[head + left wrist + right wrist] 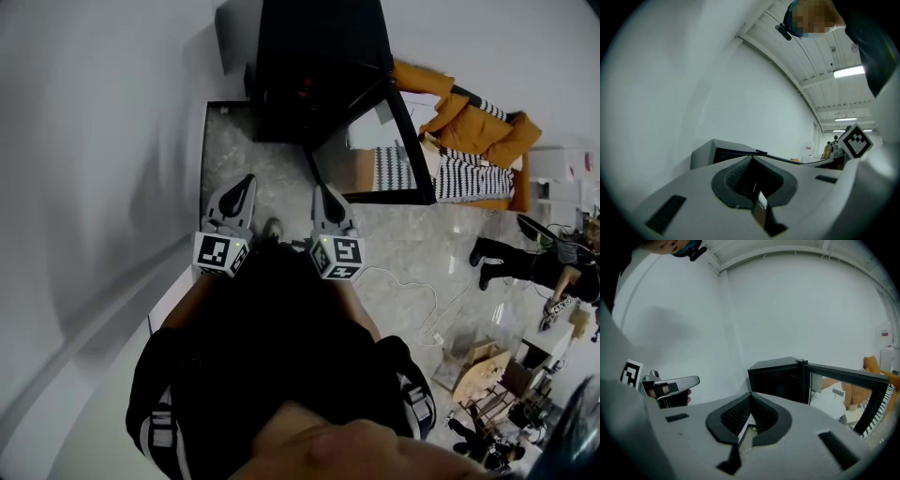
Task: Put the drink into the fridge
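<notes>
Close to the person, the left gripper (pixel 247 180) and the right gripper (pixel 322 191) are held side by side. Both have their jaws closed together, with nothing between them. Ahead of them stands the black fridge (pixel 319 66), with its glass door (pixel 375 141) open to the right. The inside is dark, and I cannot tell where the drink is.

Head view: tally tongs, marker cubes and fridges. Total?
tongs: 2 (left tongs, right tongs)
marker cubes: 2 (one, another)
fridge: 1
total: 5
</notes>
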### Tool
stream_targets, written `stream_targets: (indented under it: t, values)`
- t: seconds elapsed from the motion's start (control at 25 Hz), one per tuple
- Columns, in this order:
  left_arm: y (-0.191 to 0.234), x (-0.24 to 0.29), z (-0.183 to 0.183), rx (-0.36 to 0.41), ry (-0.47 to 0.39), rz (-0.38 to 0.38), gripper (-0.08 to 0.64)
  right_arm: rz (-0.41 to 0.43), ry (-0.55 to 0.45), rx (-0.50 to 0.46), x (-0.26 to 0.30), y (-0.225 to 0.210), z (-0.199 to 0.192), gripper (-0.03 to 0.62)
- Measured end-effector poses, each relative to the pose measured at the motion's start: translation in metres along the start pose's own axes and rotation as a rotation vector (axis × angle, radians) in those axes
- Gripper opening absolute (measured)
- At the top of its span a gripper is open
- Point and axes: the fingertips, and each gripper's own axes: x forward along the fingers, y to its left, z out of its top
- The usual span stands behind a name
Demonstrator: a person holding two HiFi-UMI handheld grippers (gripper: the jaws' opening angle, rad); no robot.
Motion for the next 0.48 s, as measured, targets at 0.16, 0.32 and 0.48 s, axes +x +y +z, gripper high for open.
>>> stream_targets:
  t: [0.16,0.32,0.48]
  values:
    - [-0.0008,-0.0008,0.0009,0.0,-0.002,-0.002,0.005,0.006,0.002,-0.001,-0.0015,0.0018,0.0003,0.0]
    - [0.0008,-0.002,-0.004,0.001,-0.006,-0.006,0.005,0.002,0.005,-0.004,-0.0017,0.002,-0.0008,0.0]
    - [0.0017,0.0008,-0.0068,0.0,-0.008,-0.009,0.005,-0.005,0.008,-0.001,0.0009,-0.0023,-0.0026,0.0]
